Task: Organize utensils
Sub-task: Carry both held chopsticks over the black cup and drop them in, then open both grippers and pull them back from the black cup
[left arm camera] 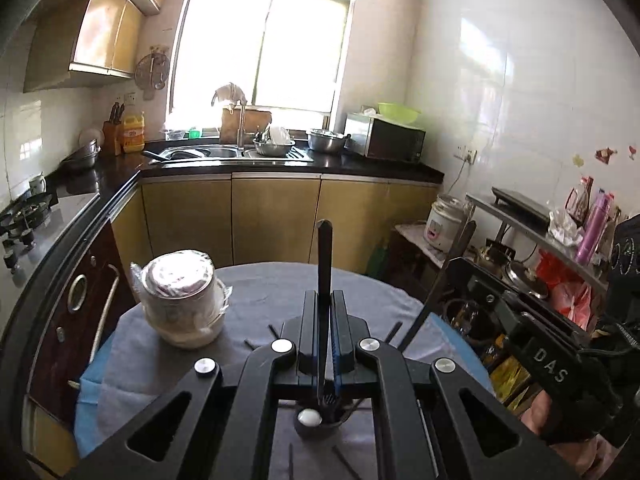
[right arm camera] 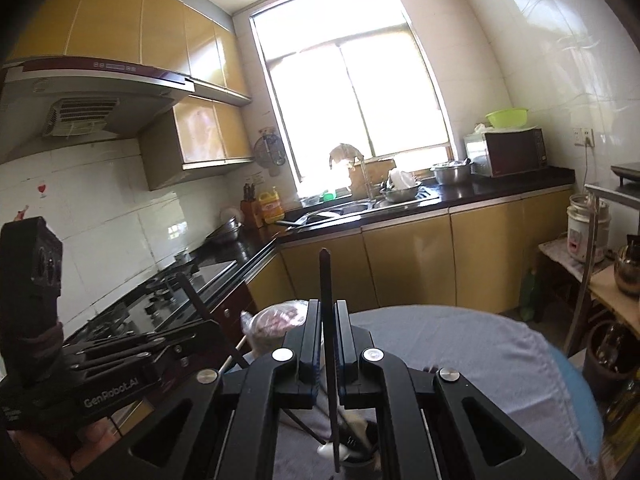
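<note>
left gripper [left arm camera: 325,320] fingers clamping black chopstick [left arm camera: 324,256], round table [left arm camera: 256,280]

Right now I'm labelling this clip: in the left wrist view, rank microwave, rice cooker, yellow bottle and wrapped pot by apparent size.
1. wrapped pot, though it's nearest the camera, so inflated
2. microwave
3. rice cooker
4. yellow bottle

sunlit window [left arm camera: 264,48], white tiled wall [left arm camera: 500,92], yellow cabinets [left arm camera: 276,220]
</note>
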